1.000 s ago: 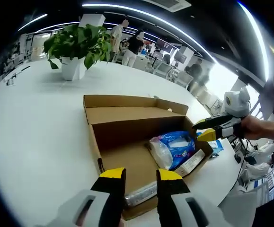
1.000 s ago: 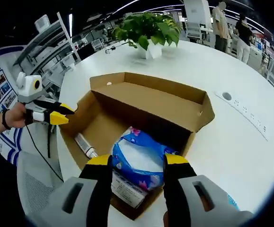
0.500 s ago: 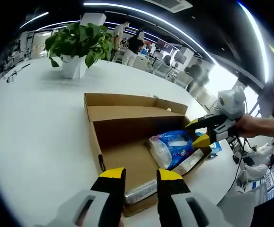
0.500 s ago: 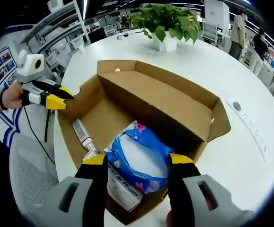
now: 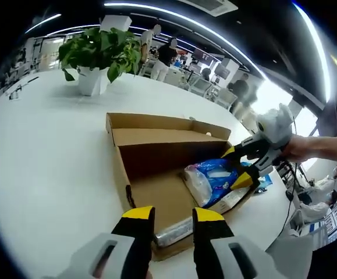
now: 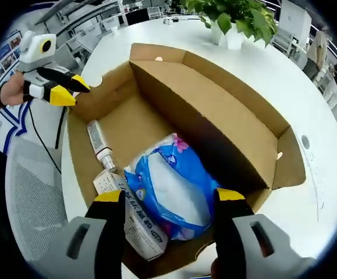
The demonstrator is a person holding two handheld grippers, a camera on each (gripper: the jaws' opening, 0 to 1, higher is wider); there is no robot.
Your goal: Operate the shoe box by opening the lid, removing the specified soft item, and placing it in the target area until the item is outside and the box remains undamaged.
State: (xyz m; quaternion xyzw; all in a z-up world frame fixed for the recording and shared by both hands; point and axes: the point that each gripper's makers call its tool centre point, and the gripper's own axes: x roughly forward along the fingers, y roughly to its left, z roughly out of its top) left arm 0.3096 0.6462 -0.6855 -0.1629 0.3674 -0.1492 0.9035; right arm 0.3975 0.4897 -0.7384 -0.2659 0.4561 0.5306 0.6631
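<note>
Your shoe box (image 6: 174,110) sits open on the table (image 5: 46,151), lid folded back. Inside it, a blue bag (image 6: 171,186) lies lengthwise along the box beside a tube (image 6: 100,148) and a leaflet (image 6: 130,218). Your right gripper (image 6: 165,197) hangs spread over the bag; your left gripper (image 5: 172,214) hovers, jaws apart, at the box's near corner.

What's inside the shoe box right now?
Inside the open shoe box: a blue plastic pack of soft white material, a flat printed carton beside it, and a tube along the wall. The pack covers the floor beneath it, so anything underneath can't be seen.
</note>
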